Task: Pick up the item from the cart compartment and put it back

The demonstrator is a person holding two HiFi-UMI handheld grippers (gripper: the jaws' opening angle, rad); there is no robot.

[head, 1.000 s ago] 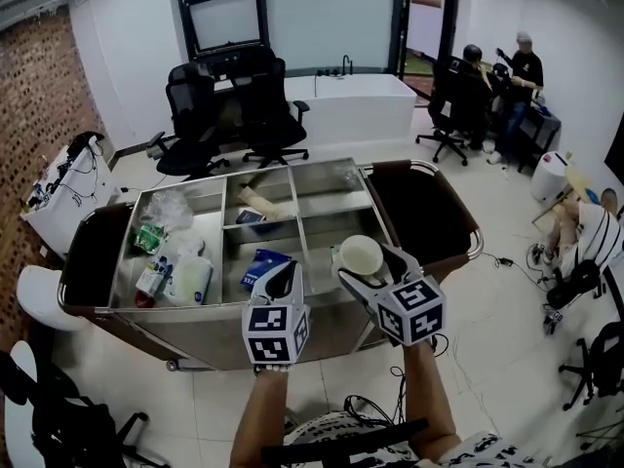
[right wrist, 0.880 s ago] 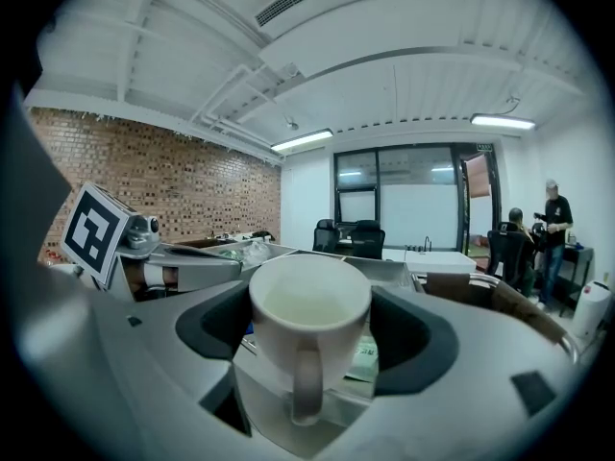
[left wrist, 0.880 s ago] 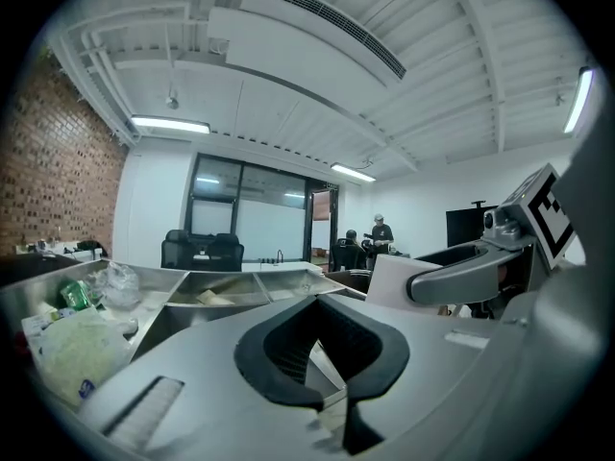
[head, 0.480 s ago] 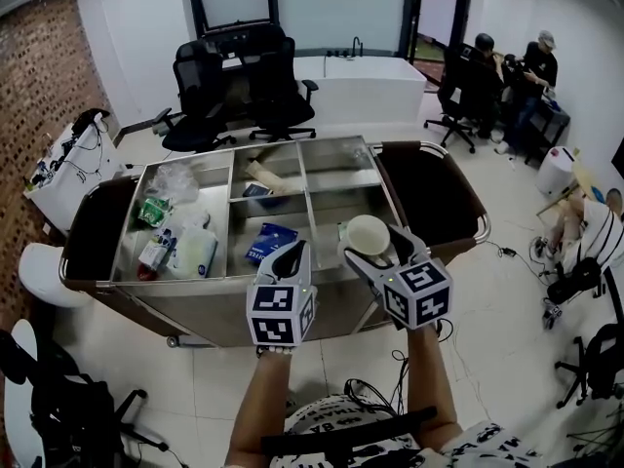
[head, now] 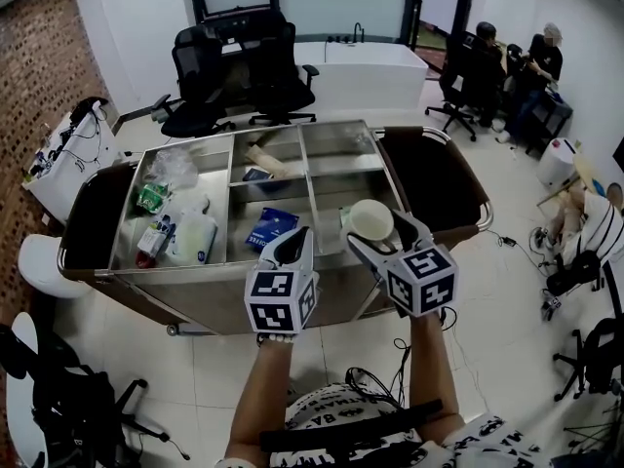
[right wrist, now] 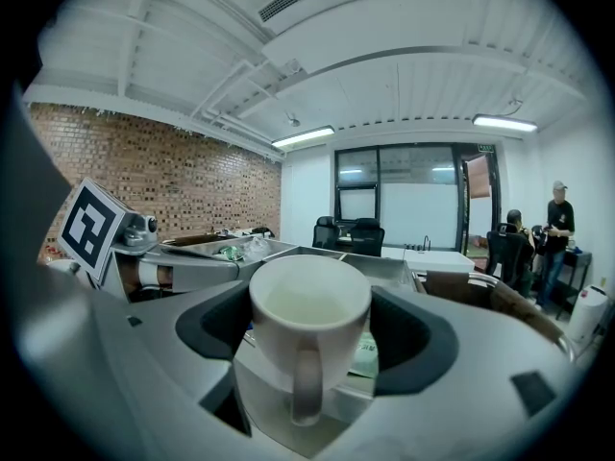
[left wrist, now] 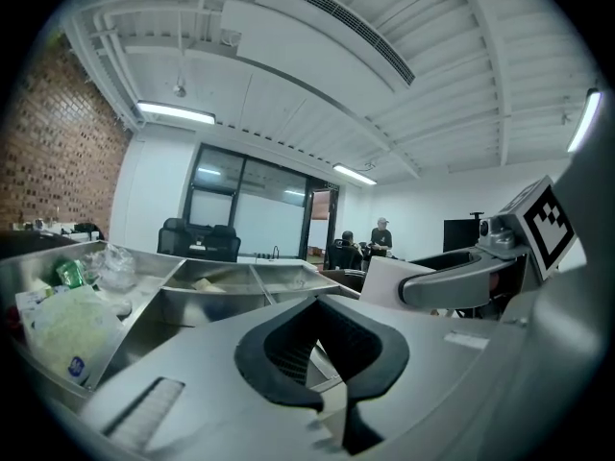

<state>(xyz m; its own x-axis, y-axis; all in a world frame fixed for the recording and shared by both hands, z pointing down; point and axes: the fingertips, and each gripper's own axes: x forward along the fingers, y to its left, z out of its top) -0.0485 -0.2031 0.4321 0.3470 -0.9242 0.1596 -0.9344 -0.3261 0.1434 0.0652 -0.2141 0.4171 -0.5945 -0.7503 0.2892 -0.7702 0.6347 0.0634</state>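
Right gripper point(head: 385, 237) is clenched on a white mug point(head: 370, 220); in the right gripper view the dark pads point(right wrist: 207, 329) press both sides of the mug point(right wrist: 309, 315), which stands upright, mouth up, handle turned toward the camera, inside bare. We see the mug held clear of the steel, over the near right compartment of the metal cart point(head: 195, 300), just inside its near rim. Left gripper point(head: 291, 252) hangs beside it, a little to the left, over the near middle compartment; in the left gripper view its jaws are closed tip to tip with nothing between them point(left wrist: 322, 344). The two grippers are close but apart. In the near middle compartment lies a blue packet point(head: 272, 227). The long left compartment holds a crumpled clear bag point(head: 174, 167) at its far end, a green packet point(head: 151, 196) and a pale pouch point(head: 195, 237) nearer to us. A beige item point(head: 263, 159) lies in the far middle compartment; we cannot tell what it is. Beyond the cart stand black office chairs point(head: 205, 76), and two people point(head: 541, 61) are at the far right of the room.
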